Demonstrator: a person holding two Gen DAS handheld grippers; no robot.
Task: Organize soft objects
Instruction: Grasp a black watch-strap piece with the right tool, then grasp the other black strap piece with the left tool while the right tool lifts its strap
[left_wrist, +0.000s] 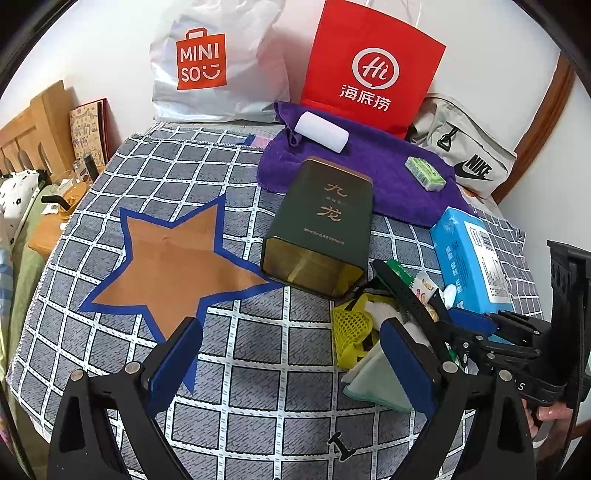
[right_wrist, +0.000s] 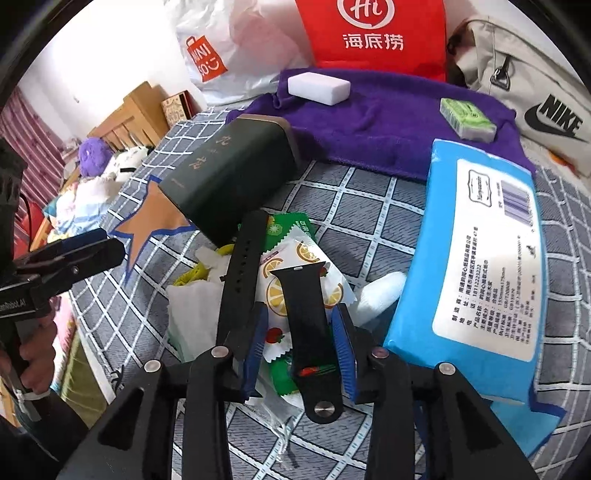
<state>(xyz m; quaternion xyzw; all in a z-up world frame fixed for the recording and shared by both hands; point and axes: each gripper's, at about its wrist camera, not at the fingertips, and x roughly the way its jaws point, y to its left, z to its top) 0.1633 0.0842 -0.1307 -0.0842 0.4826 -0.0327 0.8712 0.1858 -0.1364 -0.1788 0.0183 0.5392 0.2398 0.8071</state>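
Note:
My right gripper hangs over a heap of small things on the checked cloth. A short black watch strap lies between its blue pads; a gap shows on the left side, so the jaws stand open around it. A longer black strap lies to its left over lemon-print sachets, white tissue and yellow mesh. My left gripper is wide open over bare cloth, left of the heap, with nothing between its fingers.
A dark green tin lies on its side behind the heap, beside a brown star patch. A blue tissue pack lies right. Farther back, a purple towel carries a white block and a green packet; bags stand behind.

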